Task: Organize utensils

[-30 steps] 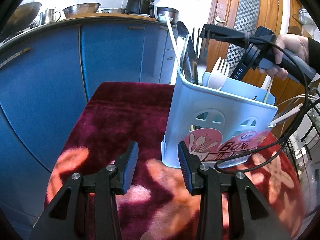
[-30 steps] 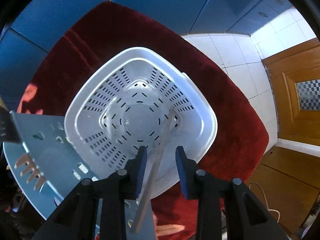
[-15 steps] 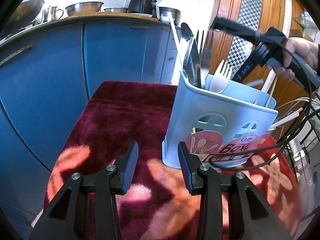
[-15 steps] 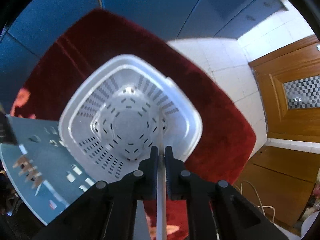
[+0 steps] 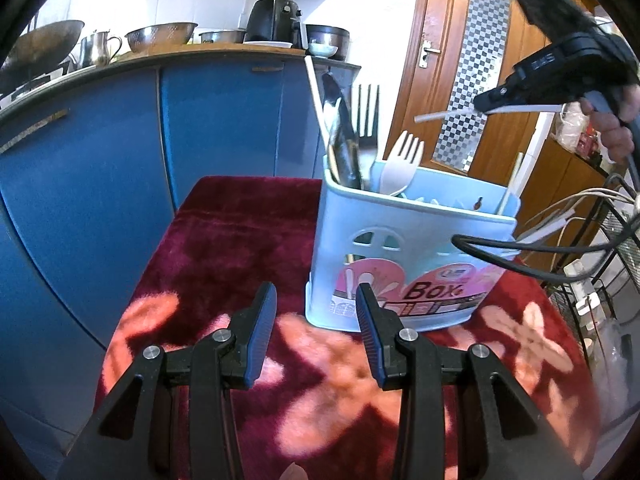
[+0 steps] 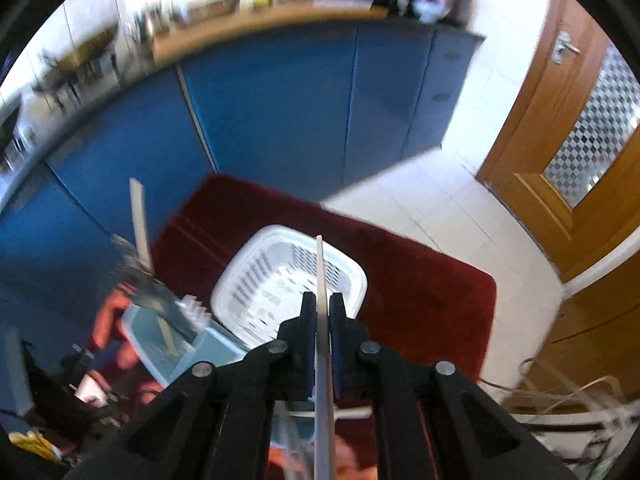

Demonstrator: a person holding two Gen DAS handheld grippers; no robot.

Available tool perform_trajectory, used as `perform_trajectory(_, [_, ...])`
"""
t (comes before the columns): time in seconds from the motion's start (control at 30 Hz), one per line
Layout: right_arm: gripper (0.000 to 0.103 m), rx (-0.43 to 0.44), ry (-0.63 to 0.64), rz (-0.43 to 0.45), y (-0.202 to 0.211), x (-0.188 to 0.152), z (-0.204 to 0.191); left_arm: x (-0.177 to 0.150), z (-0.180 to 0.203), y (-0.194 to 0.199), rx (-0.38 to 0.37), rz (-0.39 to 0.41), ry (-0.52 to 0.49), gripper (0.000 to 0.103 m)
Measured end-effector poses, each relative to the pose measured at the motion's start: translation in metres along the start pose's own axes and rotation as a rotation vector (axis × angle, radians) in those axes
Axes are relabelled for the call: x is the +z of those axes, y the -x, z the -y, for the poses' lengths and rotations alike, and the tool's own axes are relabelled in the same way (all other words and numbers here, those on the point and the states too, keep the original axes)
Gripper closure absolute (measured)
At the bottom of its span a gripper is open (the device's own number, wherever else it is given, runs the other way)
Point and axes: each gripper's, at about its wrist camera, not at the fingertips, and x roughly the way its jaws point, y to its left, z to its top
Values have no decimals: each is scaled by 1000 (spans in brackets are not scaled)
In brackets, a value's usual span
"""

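Left wrist view: the left gripper [image 5: 316, 332] hangs low over the red cloth [image 5: 224, 240] with its fingers apart and nothing between them, just in front of the blue holder [image 5: 404, 264]. Its pose matches the picture a second ago. What has changed is up at the right: the right gripper [image 5: 486, 106], which then hovered right over the holder's rim, now sits higher and further to the right, carrying a thin white stick [image 5: 444, 114] level in the air, clear of the holder. Spoons, a dark fork and a white plastic fork [image 5: 402, 162] stand in the holder's left compartment, and another pale stick [image 5: 510, 188] leans in its right part.

Right wrist view: the right gripper [image 6: 323, 312] has its fingers clenched on the white stick [image 6: 321, 280], which runs straight out between them. A second ago those fingers were spread around the stick as it lay inside the white basket [image 6: 292, 280]; half a second ago they had closed. Now the camera has tipped up, the picture is blurred, and the basket lies well below, so the stick appears to have been lifted out. I judge the pick is done and the carry to a slot in the blue holder [image 6: 168, 344] comes next.
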Motion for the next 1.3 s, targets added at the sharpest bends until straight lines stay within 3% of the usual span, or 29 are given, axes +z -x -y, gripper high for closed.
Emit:
perform_trajectory(0.17, [95,85,-108,174,25,-34,-2,-1,6,11,-4,7,-7,61])
perform_trajectory(0.3, [95,113,-194,316,18,-63,2,-3,10,19,-4,14,-17,61])
perform_trajectory(0.53, [95,241,-327,443,7,-104,-3,-6,13,29,7,21,-29,61])
perform_trajectory(0.7, [95,151,-281,497,28,-140,-25,-8,12,28,10,12,-23,61])
perform_trajectory(0.83, [95,33,-267,496,24,-159,-36,-11,13,30,4,12,-17,61])
perform_trajectory(1.3, [95,-31,-285,396,-24,-203,-44,-19,20,37,-12,11,-48,61])
